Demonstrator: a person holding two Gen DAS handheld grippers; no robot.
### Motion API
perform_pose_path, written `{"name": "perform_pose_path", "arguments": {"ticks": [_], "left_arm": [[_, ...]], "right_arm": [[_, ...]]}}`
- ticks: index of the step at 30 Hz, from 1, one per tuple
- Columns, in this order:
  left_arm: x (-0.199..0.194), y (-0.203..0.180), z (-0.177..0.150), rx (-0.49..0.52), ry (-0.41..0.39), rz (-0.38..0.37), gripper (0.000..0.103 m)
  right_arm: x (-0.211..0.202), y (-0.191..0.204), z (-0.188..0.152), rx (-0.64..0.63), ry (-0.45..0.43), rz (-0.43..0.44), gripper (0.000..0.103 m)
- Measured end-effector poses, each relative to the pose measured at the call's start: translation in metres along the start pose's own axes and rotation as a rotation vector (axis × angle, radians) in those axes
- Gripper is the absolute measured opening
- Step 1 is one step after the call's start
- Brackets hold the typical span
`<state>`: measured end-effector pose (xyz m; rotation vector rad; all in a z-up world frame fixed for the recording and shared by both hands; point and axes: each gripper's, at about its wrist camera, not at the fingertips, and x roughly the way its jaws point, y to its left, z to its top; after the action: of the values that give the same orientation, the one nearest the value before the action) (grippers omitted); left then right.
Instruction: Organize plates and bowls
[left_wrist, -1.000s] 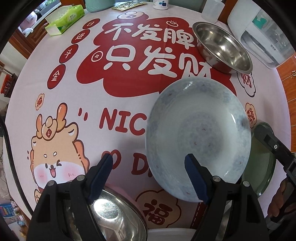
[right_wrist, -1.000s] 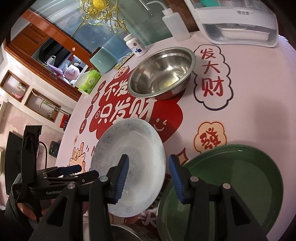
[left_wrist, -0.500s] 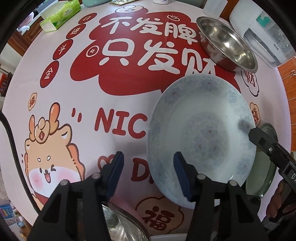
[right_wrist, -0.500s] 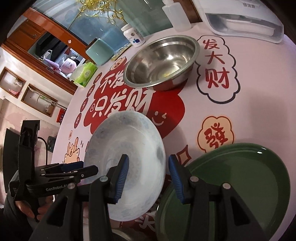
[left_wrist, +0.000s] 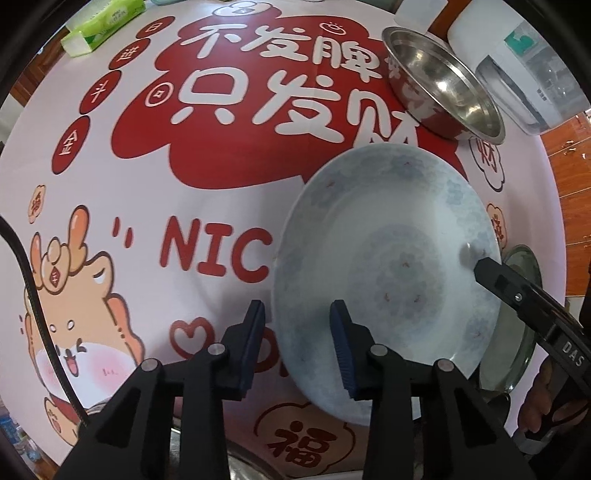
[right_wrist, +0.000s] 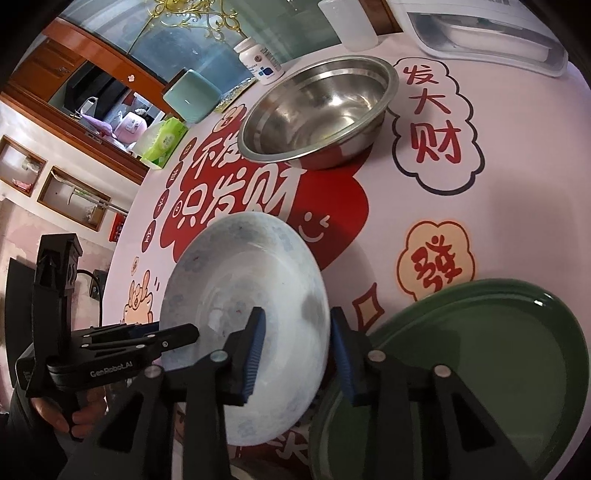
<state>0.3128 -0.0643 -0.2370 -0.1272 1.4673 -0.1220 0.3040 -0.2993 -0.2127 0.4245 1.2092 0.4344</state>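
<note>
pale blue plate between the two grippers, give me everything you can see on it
The pale blue-white patterned ceramic plate is round, shallow and glossy, with a faint mottled floral band, tiny red specks and nothing in it. It sits tilted over the printed pink-and-red tablecloth. The left gripper and right gripper each straddle its rim, one finger inside and one outside; contact can't be confirmed. The right edge overlaps the dark green plate. The steel bowl stands apart behind it.

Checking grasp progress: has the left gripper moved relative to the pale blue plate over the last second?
Yes. The left gripper has narrowed and shifted toward the pale blue plate; its fingers now straddle the plate's near-left rim, judged against the tablecloth's "NIC" lettering.
</note>
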Motion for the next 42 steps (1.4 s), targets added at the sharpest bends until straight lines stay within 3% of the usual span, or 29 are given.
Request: {"name": "perform_pose_path", "arguments": {"ticks": [11,26,42], "left_arm": [[-0.005,-0.008,-0.007,-0.007,-0.016,-0.03,0.023],[-0.033,0.002,-0.015,-0.046,-0.061,0.001,0.019],[-0.096,0.008,-0.036,-0.051,-0.161,-0.026,0.019]], "right_arm": [[-0.002,-0.012,-0.002,0.023,0.006,-0.032,0.006],[-0.018,0.008,-0.002,-0.01,-0.02,-0.032,0.005],[-0.059,0.041,-0.009,-0.062,-0.098,-0.007,0.005]]}}
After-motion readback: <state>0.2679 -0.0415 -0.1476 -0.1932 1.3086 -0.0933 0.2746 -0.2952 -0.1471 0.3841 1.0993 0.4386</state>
